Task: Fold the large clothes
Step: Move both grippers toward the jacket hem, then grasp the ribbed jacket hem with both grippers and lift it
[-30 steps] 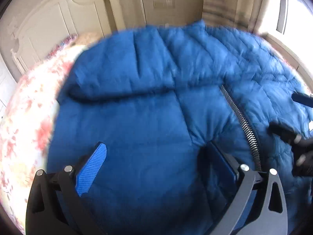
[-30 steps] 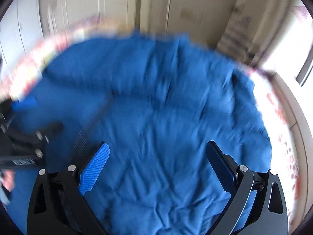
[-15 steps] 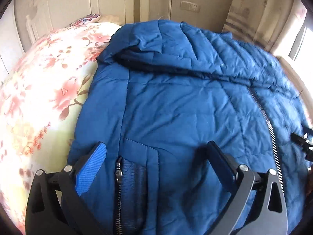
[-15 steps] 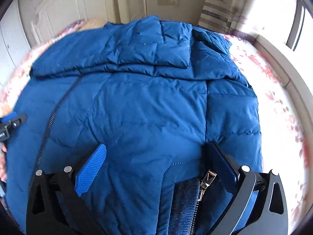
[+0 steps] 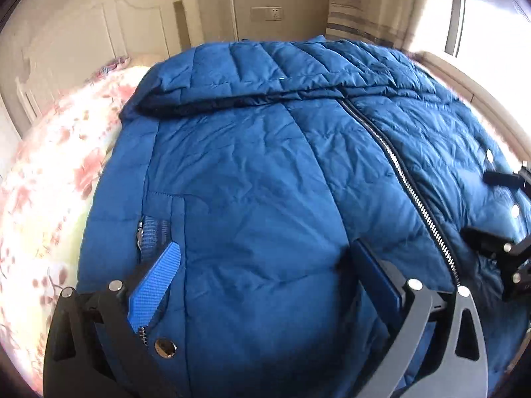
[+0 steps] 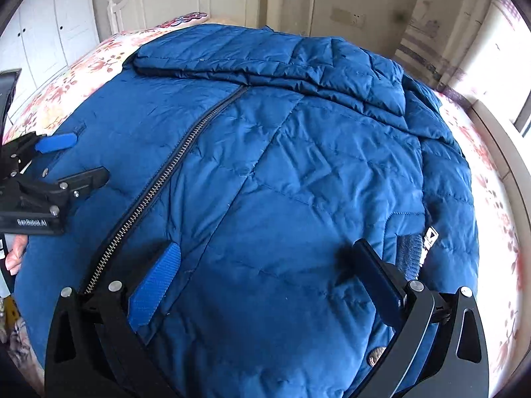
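A large blue quilted jacket [image 5: 259,172] lies front-up on the bed, its zipper [image 5: 408,185] shut down the middle. A padded fold [image 5: 239,79] lies across its far end. My left gripper [image 5: 265,282] hovers open just over the lower left panel, its blue pad [image 5: 156,285] beside the pocket zip [image 5: 141,232]. My right gripper [image 6: 265,278] is open over the lower right panel of the jacket [image 6: 298,165], right of the zipper [image 6: 172,165]. Each gripper shows in the other's view: the right gripper [image 5: 488,207] and the left gripper [image 6: 76,159].
The jacket rests on a floral bedsheet [image 5: 43,199] with a white headboard [image 5: 83,46] behind. A curtain [image 5: 361,6] and a window [image 5: 478,3] stand at the far right. A hand [image 6: 15,252] holds the left gripper.
Both grippers have drifted inward toward the centre zipper: the left pocket now sits at my left gripper's left finger, and the right pocket lies outside the right gripper's right finger. Both stay open.
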Motion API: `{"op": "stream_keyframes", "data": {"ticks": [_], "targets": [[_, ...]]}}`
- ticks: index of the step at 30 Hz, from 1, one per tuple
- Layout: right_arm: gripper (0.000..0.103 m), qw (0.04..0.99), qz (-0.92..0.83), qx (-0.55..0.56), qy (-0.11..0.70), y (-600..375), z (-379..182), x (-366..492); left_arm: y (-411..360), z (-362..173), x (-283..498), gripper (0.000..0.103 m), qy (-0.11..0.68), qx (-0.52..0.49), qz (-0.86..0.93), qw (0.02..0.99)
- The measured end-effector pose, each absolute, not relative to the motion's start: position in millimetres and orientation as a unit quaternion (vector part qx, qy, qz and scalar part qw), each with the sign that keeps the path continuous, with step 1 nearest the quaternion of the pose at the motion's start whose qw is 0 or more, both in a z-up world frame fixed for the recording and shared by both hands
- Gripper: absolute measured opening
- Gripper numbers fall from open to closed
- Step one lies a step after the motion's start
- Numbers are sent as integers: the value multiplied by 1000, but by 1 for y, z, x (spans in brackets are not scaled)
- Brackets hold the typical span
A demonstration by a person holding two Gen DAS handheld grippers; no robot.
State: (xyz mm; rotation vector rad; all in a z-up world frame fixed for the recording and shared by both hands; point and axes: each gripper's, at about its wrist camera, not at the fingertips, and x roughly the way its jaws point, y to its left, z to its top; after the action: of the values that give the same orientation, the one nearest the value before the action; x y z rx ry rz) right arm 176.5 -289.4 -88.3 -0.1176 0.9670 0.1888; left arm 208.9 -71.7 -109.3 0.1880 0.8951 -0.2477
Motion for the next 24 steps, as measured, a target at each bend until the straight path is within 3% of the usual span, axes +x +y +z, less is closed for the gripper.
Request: {"op": "stream_keyframes", "data": {"ticks": [5, 10, 16, 21, 24], "targets": [[99, 889, 107, -65, 440, -280, -72, 145, -51, -96, 185, 101, 419, 56, -109, 900], [99, 888, 142, -63, 432, -275, -98, 119, -51, -113, 162, 101, 411, 98, -105, 900], [98, 889, 122, -75, 434, -274, -81, 103, -55, -91, 137, 101, 400, 84, -127, 904], [99, 892, 151, -88, 417, -268, -96, 70, -72, -113, 98, 101, 387, 164, -141, 897], [98, 892, 157, -66, 418, -276, -95, 66, -56, -114, 98, 101, 391, 112, -152, 901]]}}
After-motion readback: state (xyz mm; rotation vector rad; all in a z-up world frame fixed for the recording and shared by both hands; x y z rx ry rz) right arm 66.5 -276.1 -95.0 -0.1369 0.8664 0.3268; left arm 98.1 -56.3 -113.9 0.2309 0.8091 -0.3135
